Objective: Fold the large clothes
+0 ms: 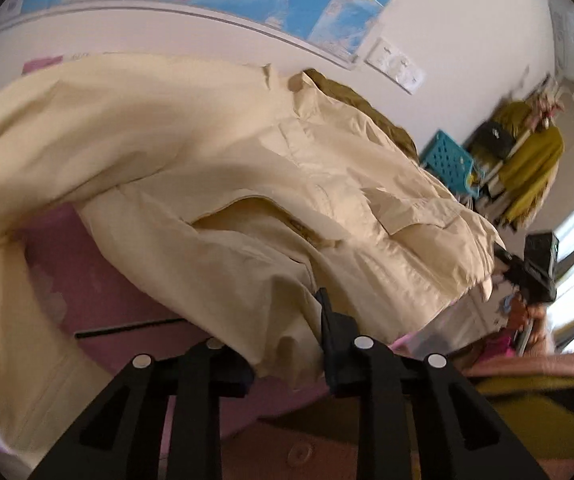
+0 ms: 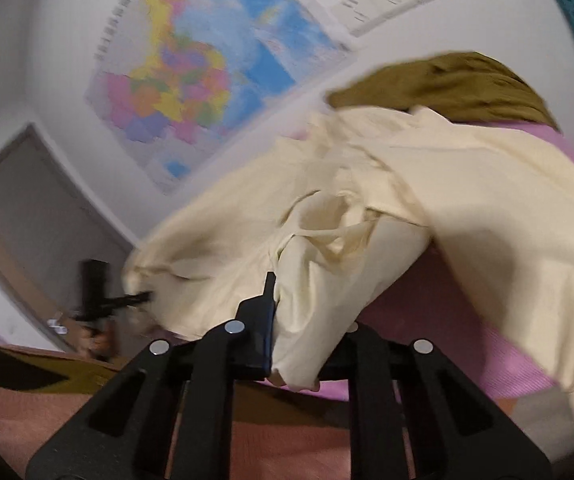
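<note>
Left tool (image 1: 287,344) clamps the cream jacket (image 1: 207,152) hem, cloth spreading toward twelve o'clock; right tool (image 2: 299,320) likewise pinches its edge over the pink bed (image 2: 447,320).

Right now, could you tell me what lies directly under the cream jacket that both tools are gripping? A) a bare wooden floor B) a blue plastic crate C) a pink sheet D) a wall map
C: the cream jacket, pinched by the left tool and the right tool, drapes over a pink sheet.
</note>
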Action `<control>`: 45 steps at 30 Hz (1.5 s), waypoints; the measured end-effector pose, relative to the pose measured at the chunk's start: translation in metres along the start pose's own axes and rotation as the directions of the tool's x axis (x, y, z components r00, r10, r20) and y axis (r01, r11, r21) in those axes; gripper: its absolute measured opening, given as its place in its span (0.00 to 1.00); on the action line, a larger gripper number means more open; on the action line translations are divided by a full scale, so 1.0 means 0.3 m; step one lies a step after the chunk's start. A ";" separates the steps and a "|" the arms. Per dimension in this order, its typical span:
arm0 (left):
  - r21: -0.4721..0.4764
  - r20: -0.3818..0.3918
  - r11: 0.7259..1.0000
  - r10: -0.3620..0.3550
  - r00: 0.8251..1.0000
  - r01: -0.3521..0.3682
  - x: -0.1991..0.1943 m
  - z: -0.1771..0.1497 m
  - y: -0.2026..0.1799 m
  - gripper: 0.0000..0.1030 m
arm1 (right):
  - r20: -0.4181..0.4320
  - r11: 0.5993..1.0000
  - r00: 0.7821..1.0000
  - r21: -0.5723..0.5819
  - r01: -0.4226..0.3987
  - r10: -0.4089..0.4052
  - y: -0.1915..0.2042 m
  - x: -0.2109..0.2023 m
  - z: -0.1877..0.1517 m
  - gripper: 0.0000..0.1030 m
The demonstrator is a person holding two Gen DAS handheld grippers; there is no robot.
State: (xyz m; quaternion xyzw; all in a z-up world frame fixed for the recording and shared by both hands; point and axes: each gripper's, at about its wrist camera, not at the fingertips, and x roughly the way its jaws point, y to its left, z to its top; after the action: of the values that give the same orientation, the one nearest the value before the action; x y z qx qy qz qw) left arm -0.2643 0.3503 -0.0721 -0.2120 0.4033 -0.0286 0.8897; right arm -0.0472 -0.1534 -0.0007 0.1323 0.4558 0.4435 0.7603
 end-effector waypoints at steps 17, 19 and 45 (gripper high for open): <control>0.199 0.243 0.955 0.169 0.955 -0.219 -0.069 0.107 -0.106 0.75 | 0.124 0.772 0.778 0.287 0.566 -0.616 -0.356 -0.301 -0.029 0.82; 0.228 0.221 0.949 0.168 0.961 -0.218 -0.019 0.120 -0.128 0.75 | 0.080 0.742 0.779 0.377 0.554 -0.622 -0.451 -0.319 -0.076 0.83; 0.376 0.131 0.926 -0.096 0.987 0.040 0.329 0.466 -0.351 0.77 | 0.275 0.889 0.961 -0.430 0.157 -0.037 0.527 -0.115 0.739 0.15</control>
State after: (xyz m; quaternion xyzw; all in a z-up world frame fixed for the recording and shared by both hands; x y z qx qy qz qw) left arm -0.0833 0.2822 -0.0178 -0.0550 0.3165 -0.1198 0.9394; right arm 0.0382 -0.0454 0.2367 -0.0126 0.2444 0.4763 0.8446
